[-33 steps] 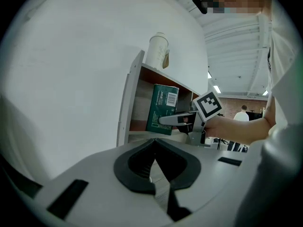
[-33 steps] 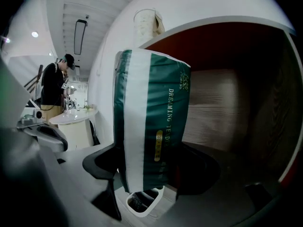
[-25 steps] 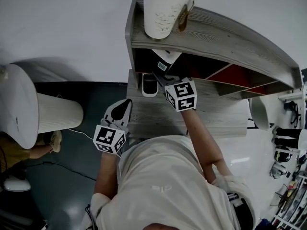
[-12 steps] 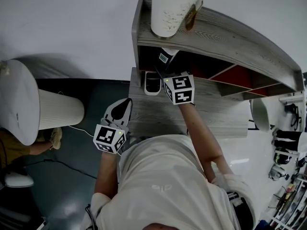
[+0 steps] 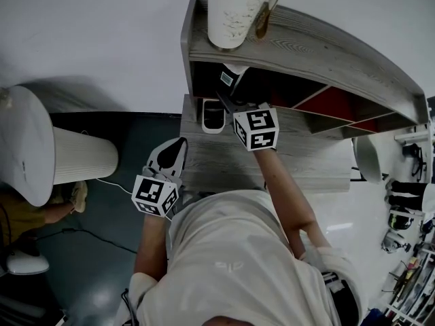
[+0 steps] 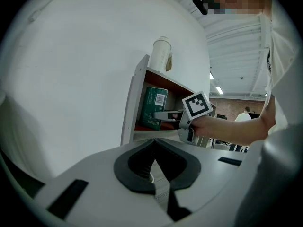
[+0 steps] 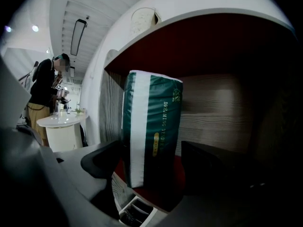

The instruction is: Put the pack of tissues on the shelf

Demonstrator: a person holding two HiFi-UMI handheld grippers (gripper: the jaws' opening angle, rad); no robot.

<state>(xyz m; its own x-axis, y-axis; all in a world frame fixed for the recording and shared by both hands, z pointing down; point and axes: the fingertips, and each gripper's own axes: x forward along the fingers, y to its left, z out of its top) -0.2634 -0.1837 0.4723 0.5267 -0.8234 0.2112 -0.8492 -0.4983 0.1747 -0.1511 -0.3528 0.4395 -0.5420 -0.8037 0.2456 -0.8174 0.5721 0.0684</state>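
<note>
The pack of tissues [image 5: 227,77] is green with a white stripe. It stands upright in the leftmost compartment of the grey wooden shelf [image 5: 306,46], over its red floor. My right gripper [image 5: 230,98] reaches into that compartment and is shut on the pack's lower part. In the right gripper view the pack [image 7: 151,126] fills the gap between the jaws of the right gripper [image 7: 151,167]. The left gripper view shows the pack [image 6: 154,107] inside the shelf [image 6: 137,93]. My left gripper [image 5: 178,148] hangs back at the desk's left edge, shut on nothing [image 6: 155,167].
A tall white cup [image 5: 234,12] stands on top of the shelf. A small white holder [image 5: 213,116] sits on the grey desk [image 5: 299,161] just below the compartment. A round white table [image 5: 20,148] stands to the left. A person [image 7: 45,93] stands far off.
My right gripper has carried the pack a little deeper into the compartment. The left gripper has stayed put.
</note>
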